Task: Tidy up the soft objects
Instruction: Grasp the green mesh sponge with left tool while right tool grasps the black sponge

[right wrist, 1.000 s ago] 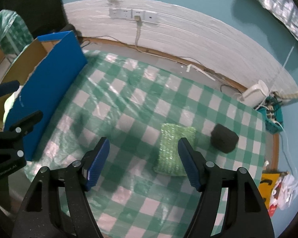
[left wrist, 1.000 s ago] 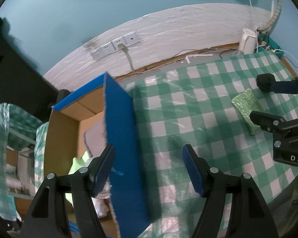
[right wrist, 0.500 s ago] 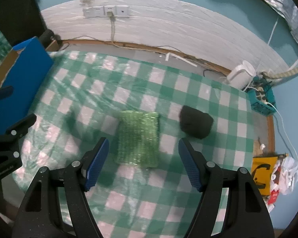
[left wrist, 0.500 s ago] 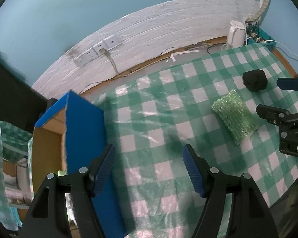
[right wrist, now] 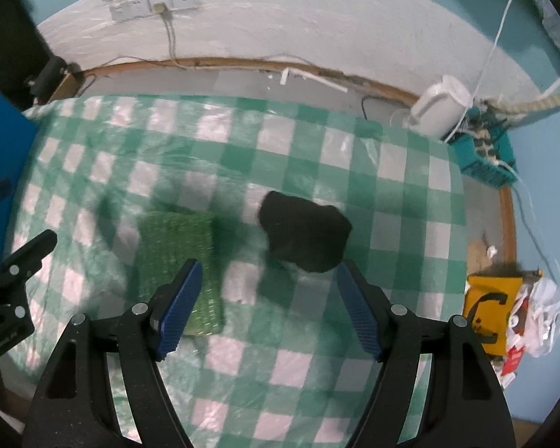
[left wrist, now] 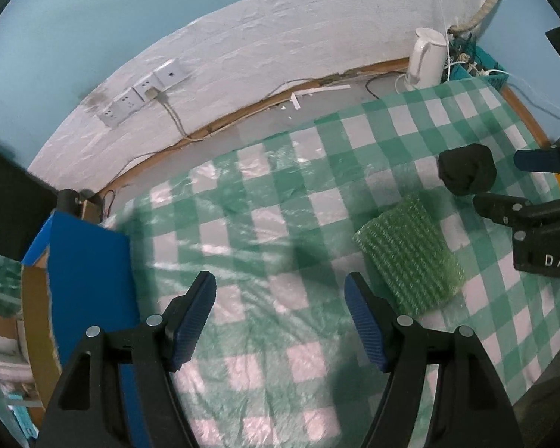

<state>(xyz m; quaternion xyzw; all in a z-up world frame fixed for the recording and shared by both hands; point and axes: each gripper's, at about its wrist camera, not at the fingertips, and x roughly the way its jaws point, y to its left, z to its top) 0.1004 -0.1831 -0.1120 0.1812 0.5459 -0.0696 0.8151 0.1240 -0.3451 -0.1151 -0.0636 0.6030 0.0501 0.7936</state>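
A green knitted pad [left wrist: 408, 257] lies flat on the green checked tablecloth [left wrist: 272, 201]; it also shows in the right wrist view [right wrist: 177, 261]. A black soft lump [right wrist: 304, 237] sits to its right, also in the left wrist view [left wrist: 466, 173]. My right gripper [right wrist: 267, 300] is open and empty, just before the black lump, its left finger over the pad's edge. My left gripper [left wrist: 280, 310] is open and empty over bare cloth, left of the pad. A blue-sided cardboard box [left wrist: 89, 272] stands at the table's left edge.
A white kettle [right wrist: 438, 106] and a teal basket of cables [right wrist: 485, 156] stand on the floor beyond the table's far right. Wall sockets [right wrist: 153, 5] with a cord hang on the white wall. A yellow item and litter [right wrist: 494, 298] lie right of the table.
Both grippers have swung right, away from the box. The right gripper has moved from facing the green pad to facing the black lump, and closer. Both stay open.
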